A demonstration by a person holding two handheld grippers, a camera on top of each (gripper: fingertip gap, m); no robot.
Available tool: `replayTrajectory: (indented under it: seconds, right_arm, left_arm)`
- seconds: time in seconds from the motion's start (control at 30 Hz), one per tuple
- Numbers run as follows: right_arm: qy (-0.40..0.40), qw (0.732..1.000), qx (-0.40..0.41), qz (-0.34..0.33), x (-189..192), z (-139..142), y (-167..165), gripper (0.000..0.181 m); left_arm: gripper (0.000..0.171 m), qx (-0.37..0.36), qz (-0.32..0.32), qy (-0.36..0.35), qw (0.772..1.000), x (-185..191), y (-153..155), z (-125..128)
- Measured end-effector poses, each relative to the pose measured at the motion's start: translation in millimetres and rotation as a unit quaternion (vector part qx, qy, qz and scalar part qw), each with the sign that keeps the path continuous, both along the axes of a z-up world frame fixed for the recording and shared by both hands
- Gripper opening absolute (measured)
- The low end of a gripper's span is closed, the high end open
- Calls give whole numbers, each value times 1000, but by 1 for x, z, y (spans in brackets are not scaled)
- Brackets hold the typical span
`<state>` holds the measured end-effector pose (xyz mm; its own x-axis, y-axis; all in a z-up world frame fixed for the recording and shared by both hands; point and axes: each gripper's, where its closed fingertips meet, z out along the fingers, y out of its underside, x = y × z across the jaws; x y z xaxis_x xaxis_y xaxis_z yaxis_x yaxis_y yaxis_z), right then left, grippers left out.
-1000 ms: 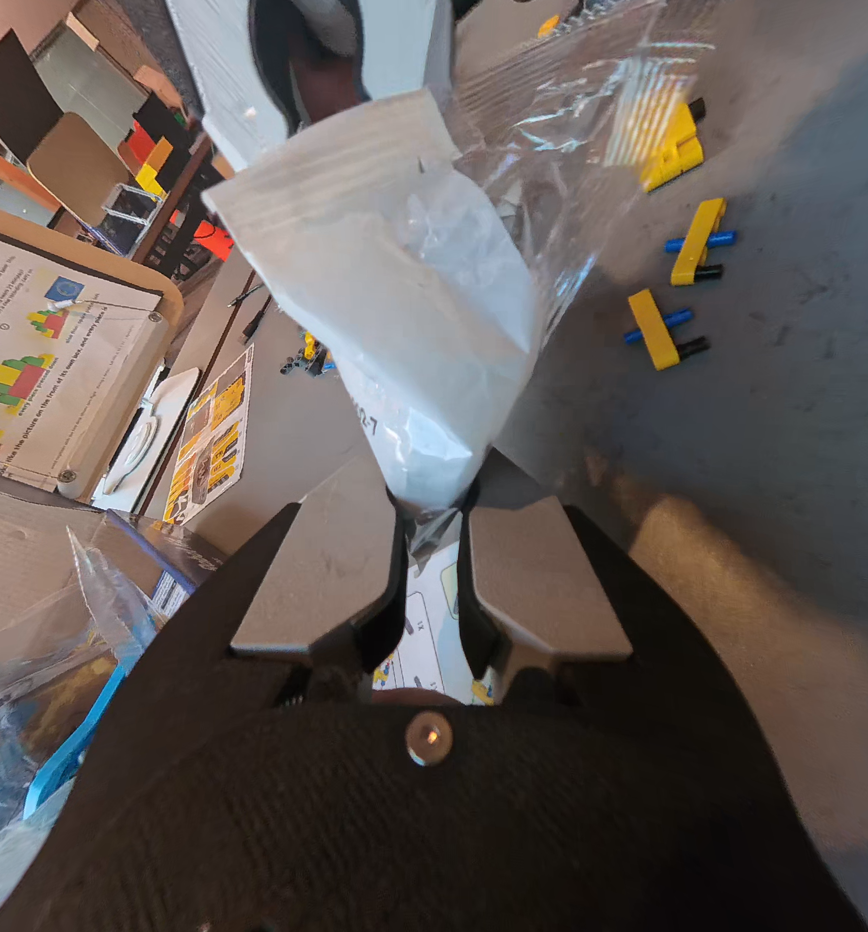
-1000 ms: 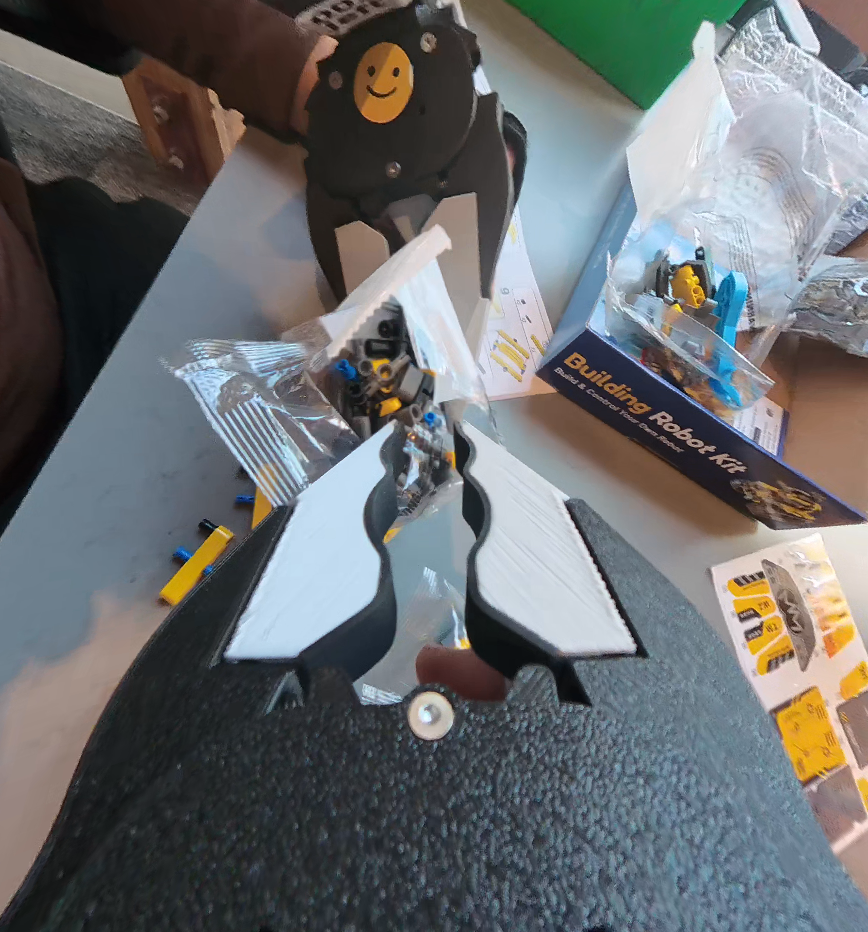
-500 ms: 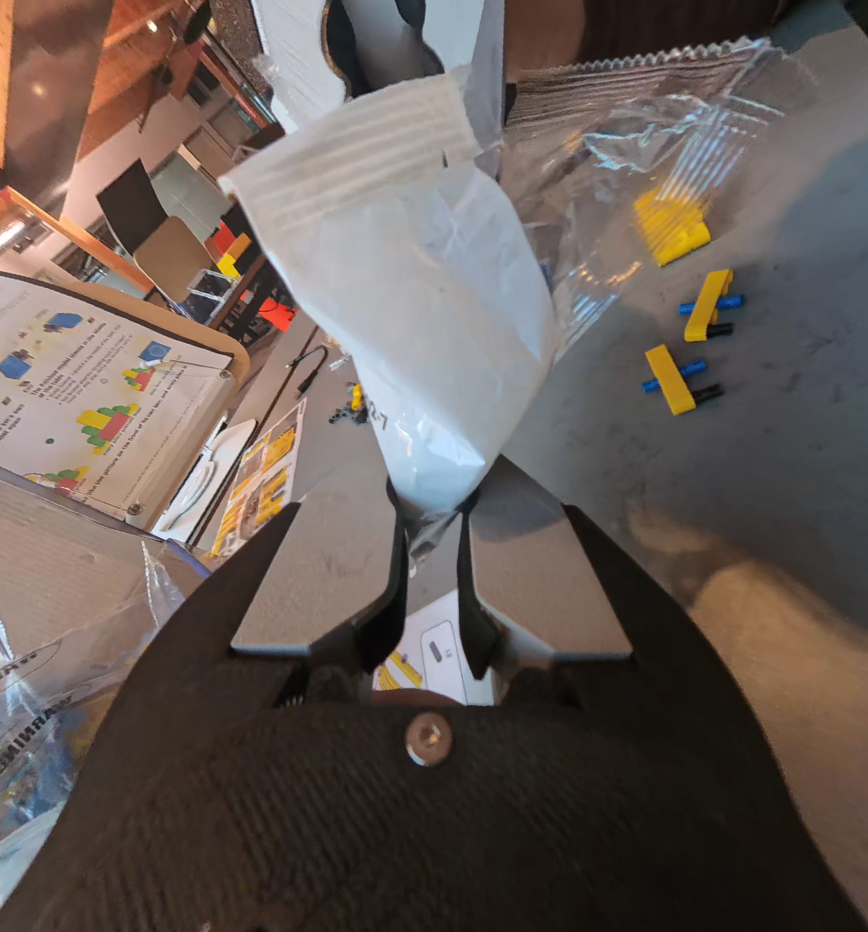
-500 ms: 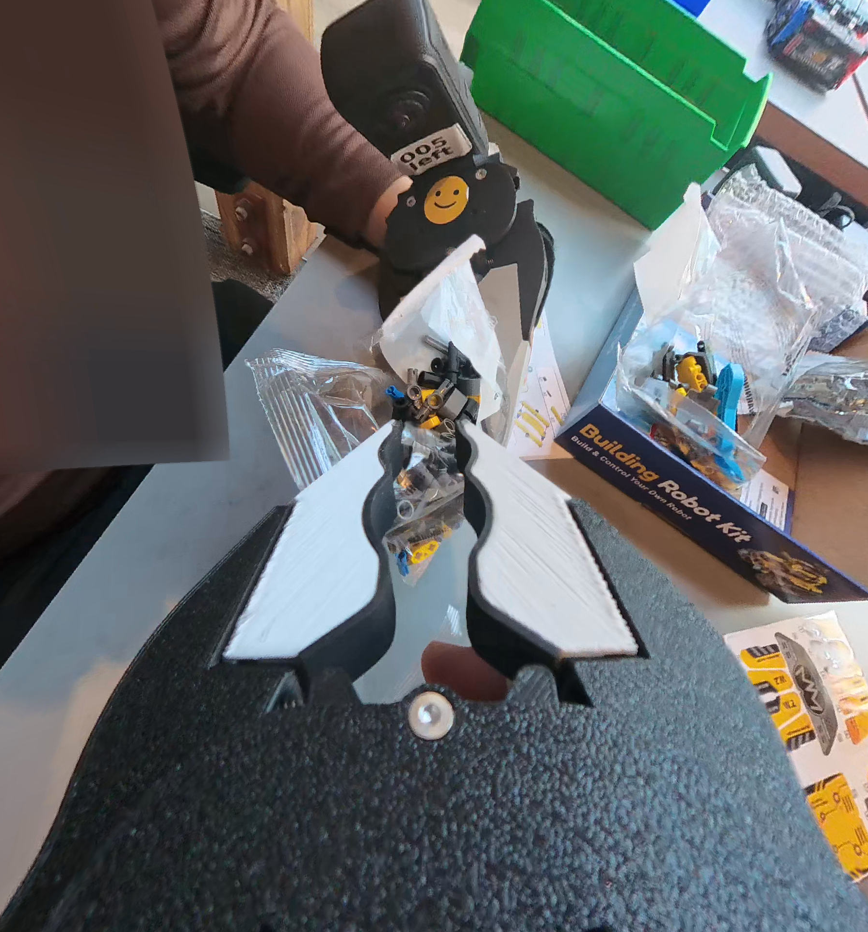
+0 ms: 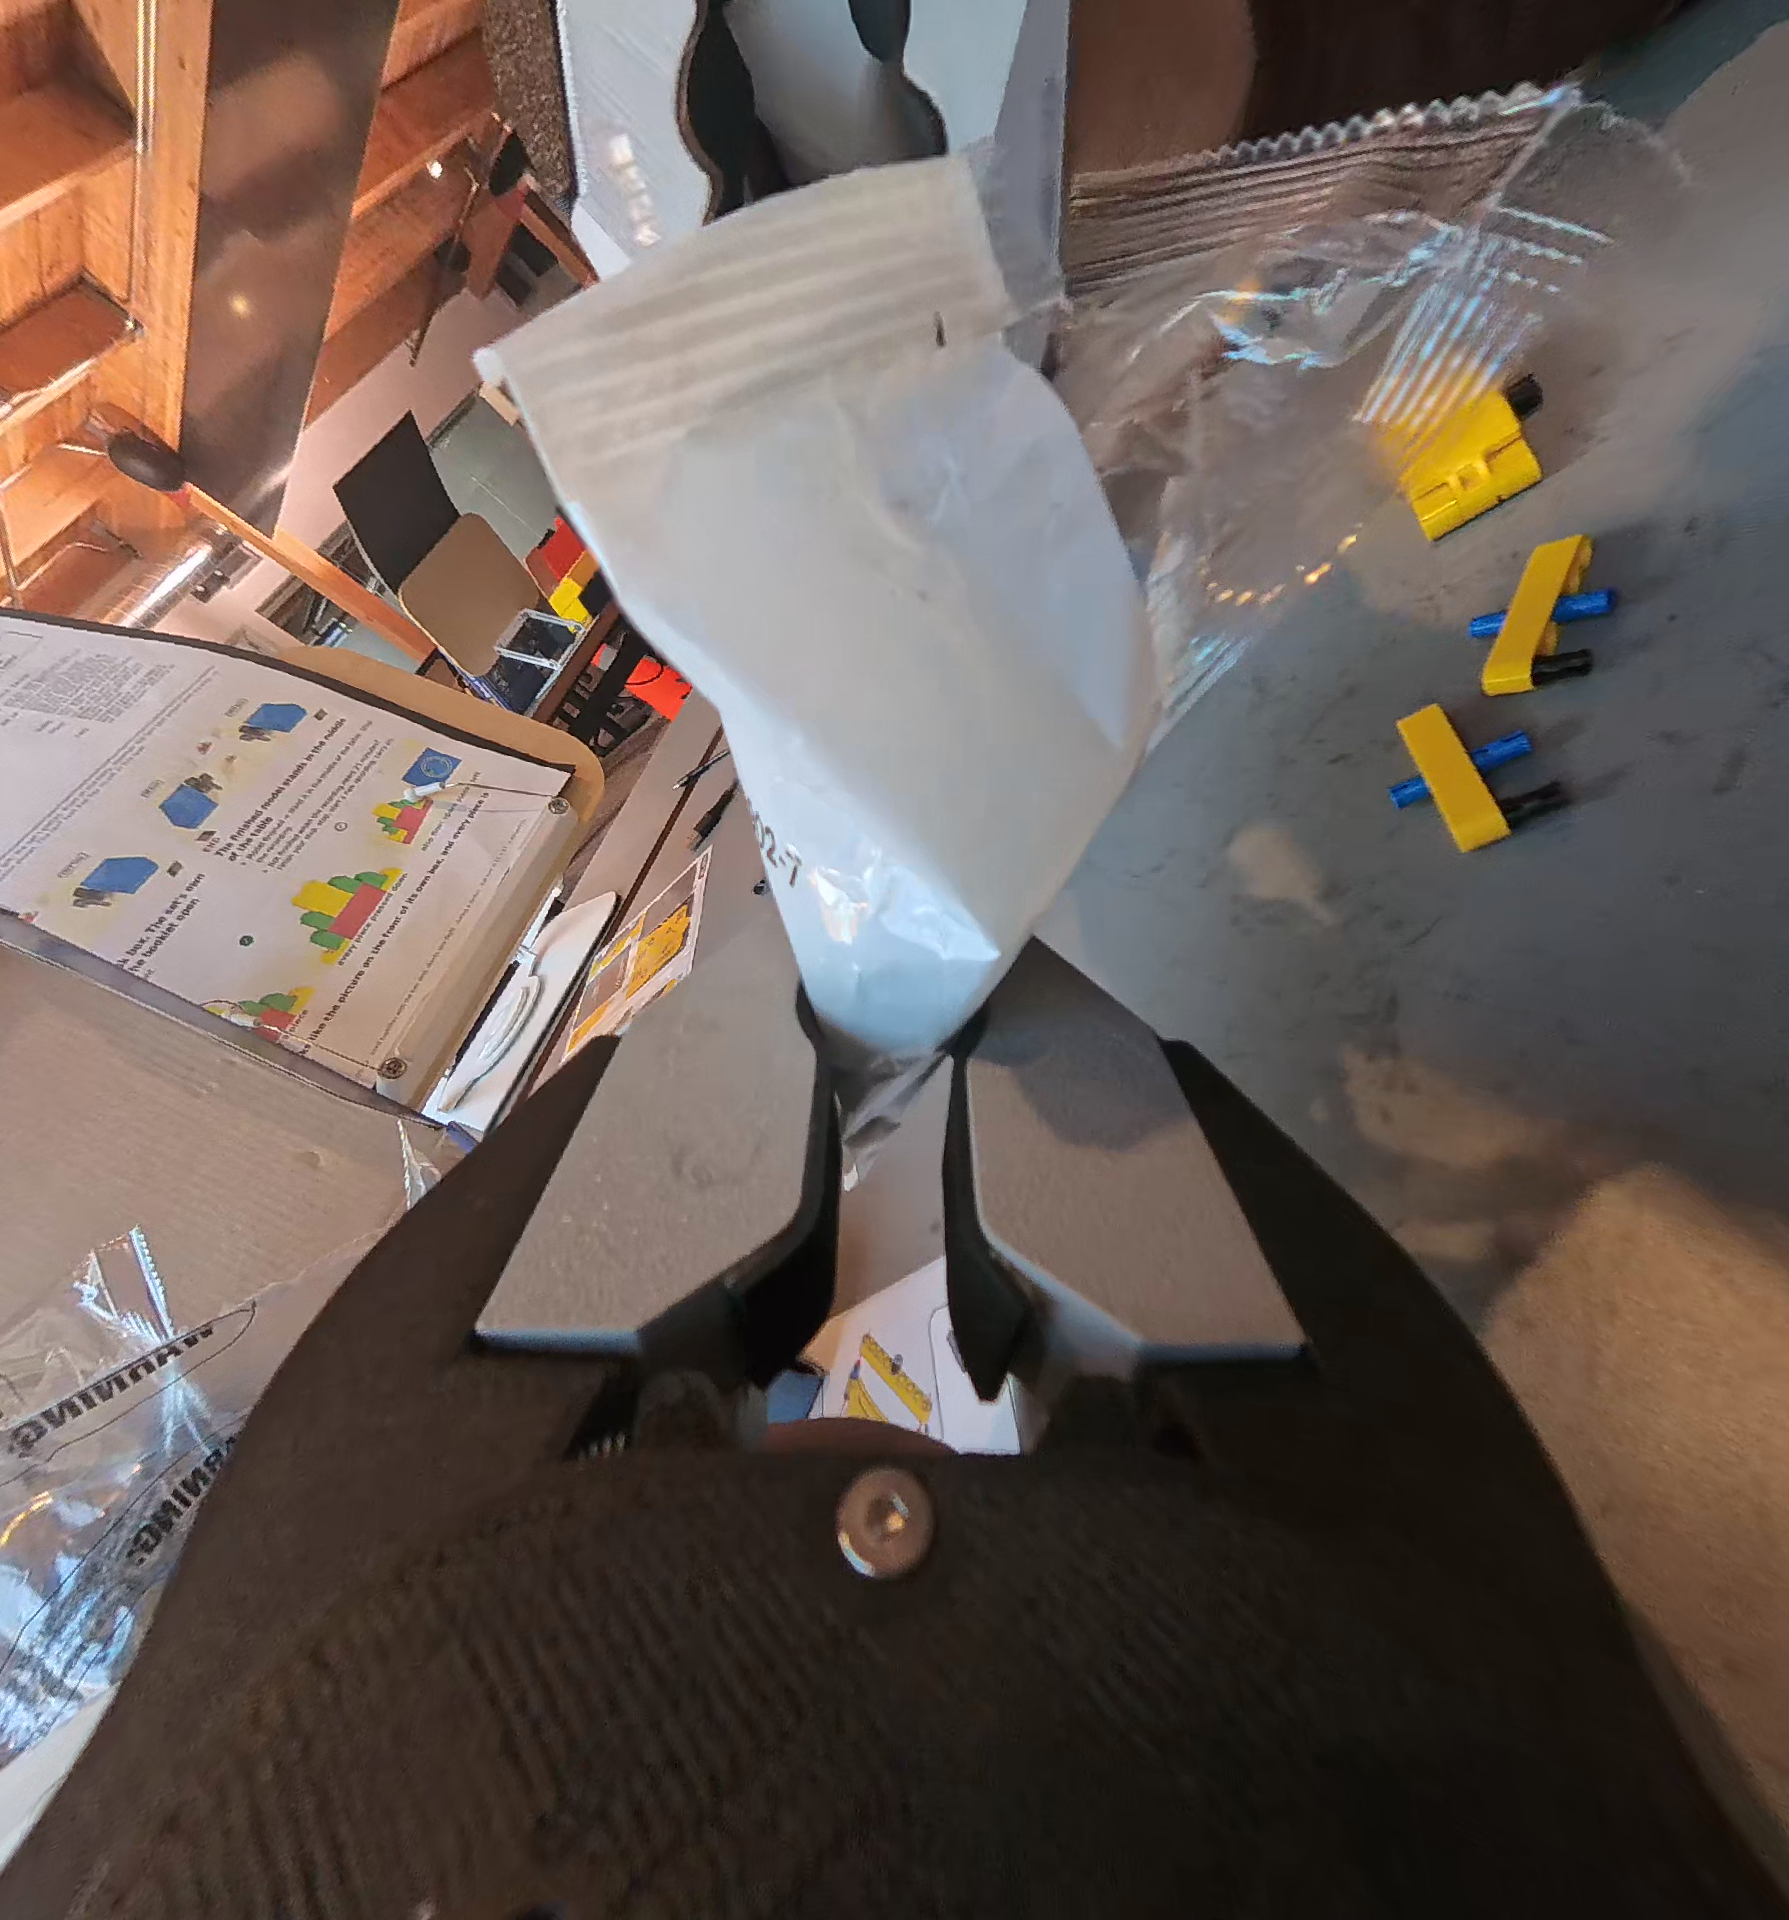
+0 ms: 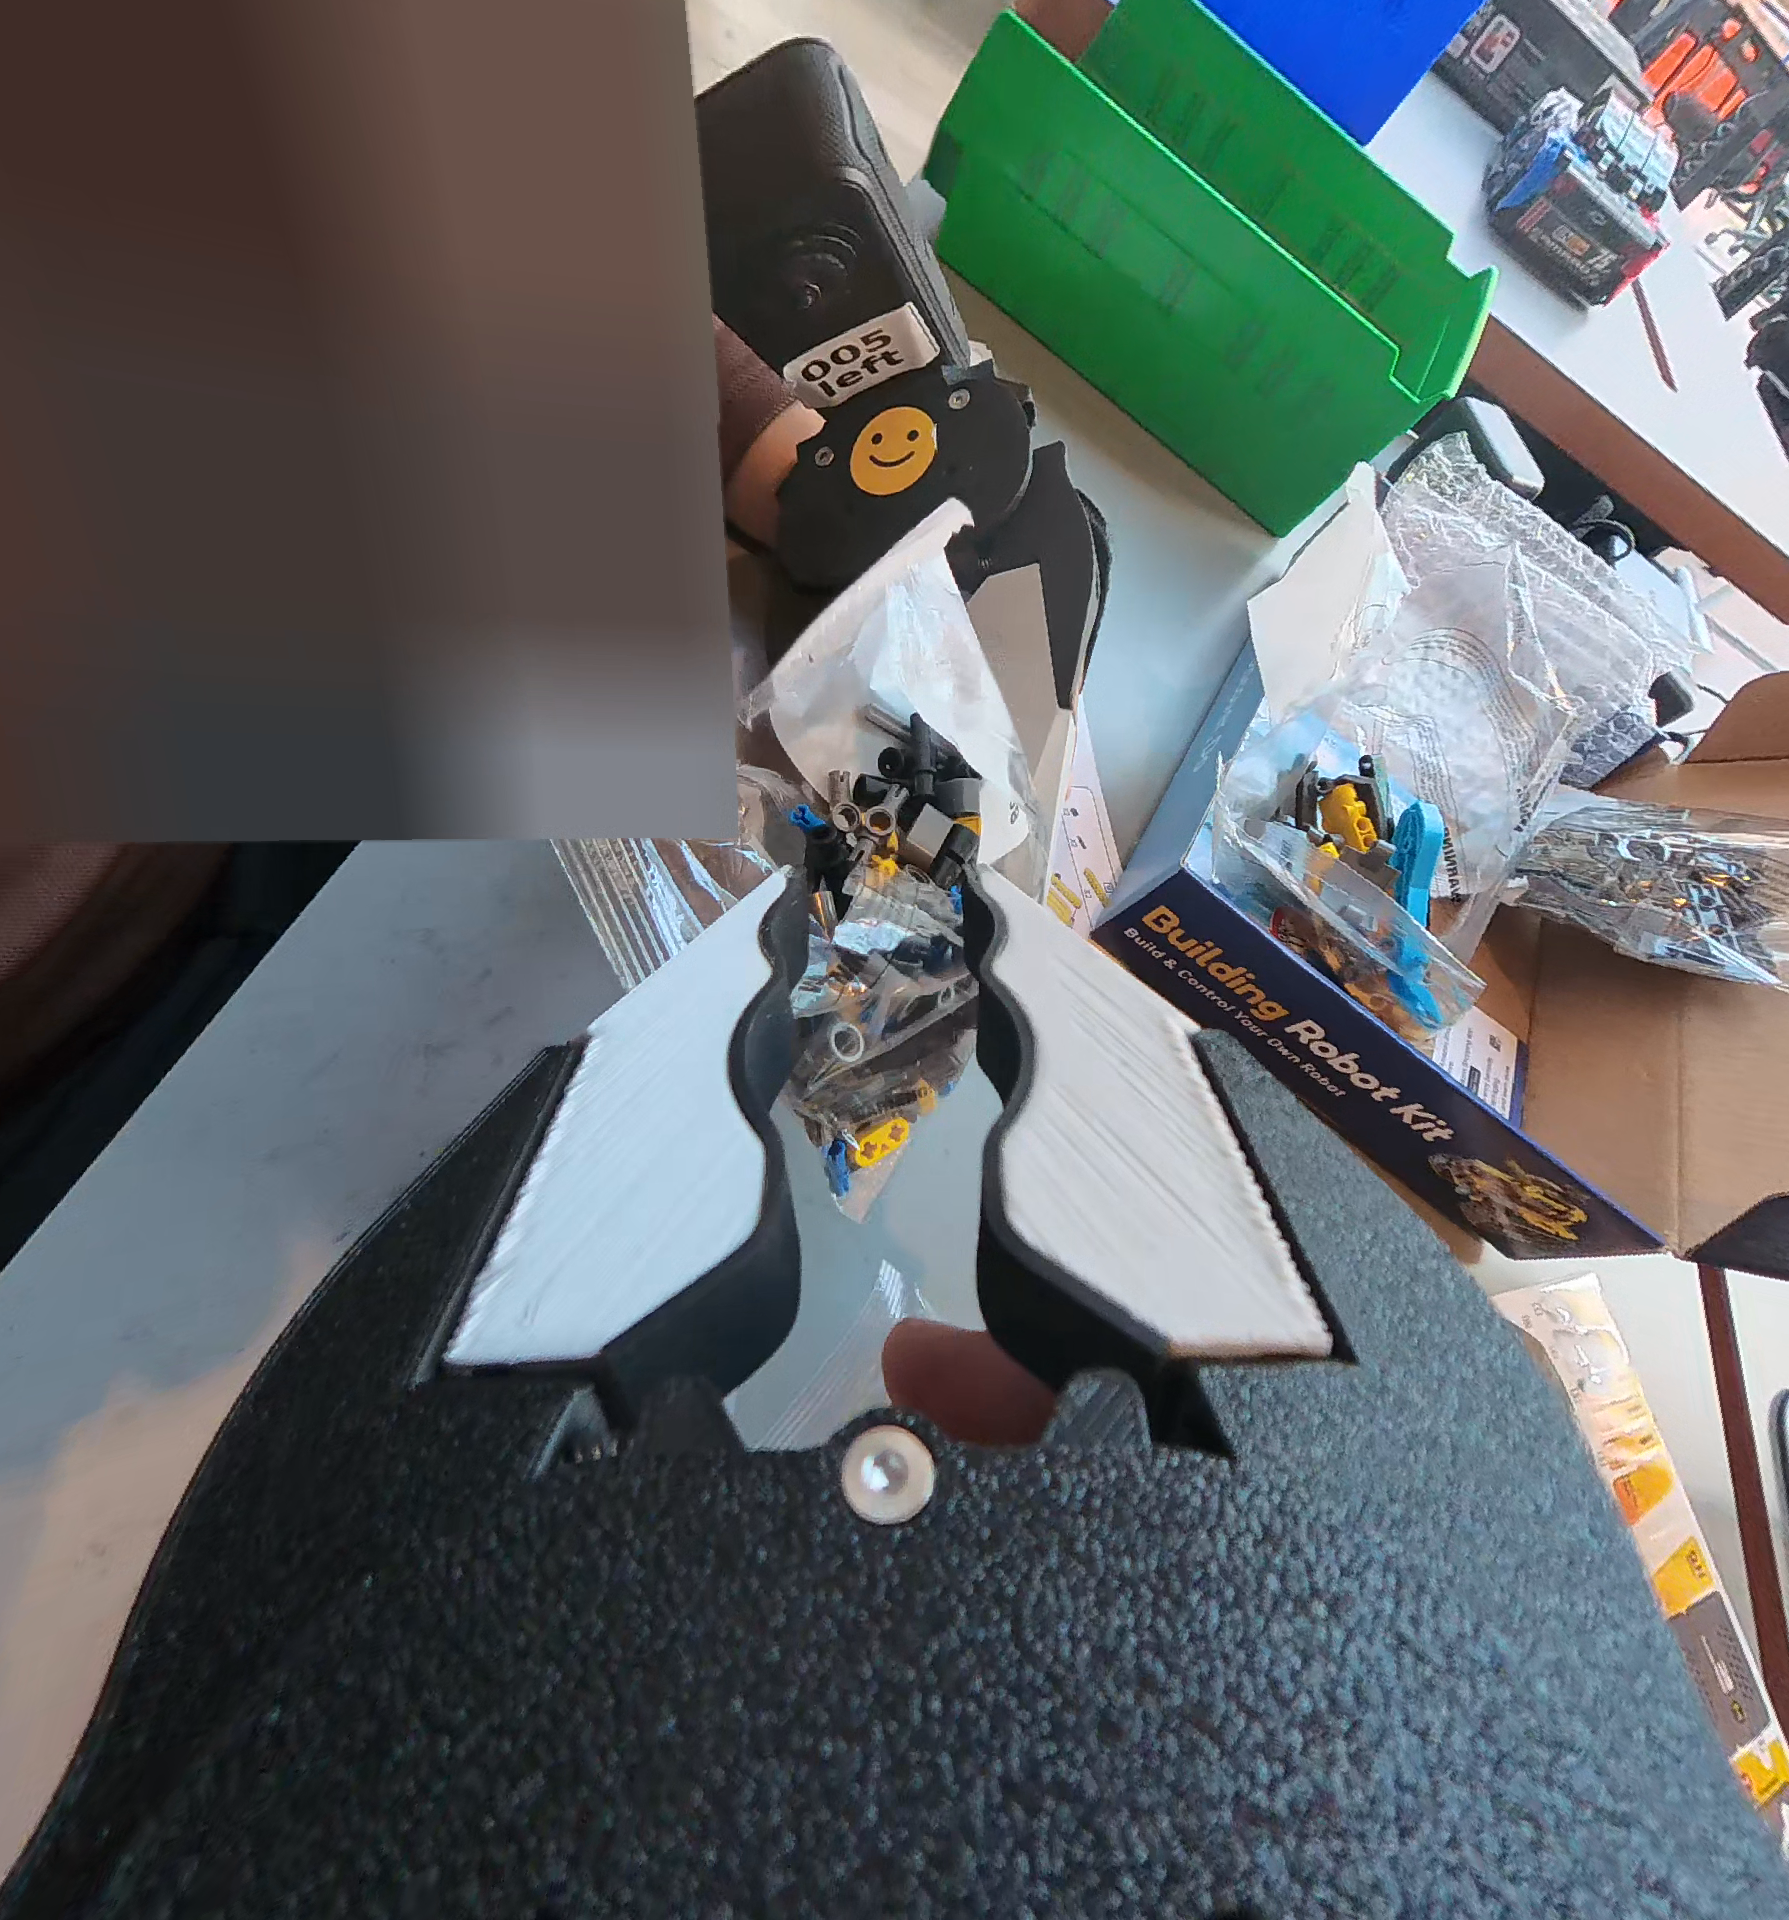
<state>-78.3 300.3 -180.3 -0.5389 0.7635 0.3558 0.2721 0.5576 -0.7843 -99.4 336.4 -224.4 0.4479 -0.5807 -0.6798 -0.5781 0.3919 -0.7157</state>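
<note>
A small plastic bag of building parts is held between both grippers above the grey table [image 5: 1492, 987]. Its white back [image 5: 848, 644] faces the left wrist view; its clear side with black, grey, yellow and blue parts [image 6: 890, 821] faces the right wrist view. My left gripper [image 5: 885, 1049] is shut on one corner of the bag. My right gripper [image 6: 879, 883] is shut on the opposite end. The left gripper also shows in the right wrist view [image 6: 983, 603], beyond the bag. Loose yellow pieces with blue and black pins [image 5: 1461, 779] lie on the table.
An empty clear bag [image 5: 1316, 270] lies on the table behind the held one. A blue kit box [image 6: 1316, 1029] carries another parts bag [image 6: 1347, 821]. A green bin [image 6: 1202, 260], a cardboard box [image 6: 1648, 1091], instruction sheets [image 5: 246, 831] and a sticker sheet [image 6: 1648, 1579] lie around. The grippers' ends are close to 6 cm from one another.
Both grippers have lifted the bag higher off the table and tilted, keeping their hold. The views have swung up, showing more of the room and the green bin.
</note>
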Motion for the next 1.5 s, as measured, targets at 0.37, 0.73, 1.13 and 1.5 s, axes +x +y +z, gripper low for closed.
replayTrajectory:
  seconds: [0.37, 0.73, 1.13, 1.5]
  right_arm:
    - [-4, 1000, 14, -11, -4, -6, 2, 29]
    - [12, 1000, -16, -16, -7, 3, 4, 28]
    - [17, 999, -23, -28, -9, 4, 8, 29]
    - [30, 998, -36, -35, -10, 11, 14, 33]
  left_arm:
    - [12, -7, -2, 7, 1000, 1, 0, -4]
    - [12, -11, -2, -10, 1000, 0, 0, 0]
    - [12, -26, 6, -20, 999, -3, 3, 0]
    - [12, -35, 14, -35, 999, -6, 7, 2]
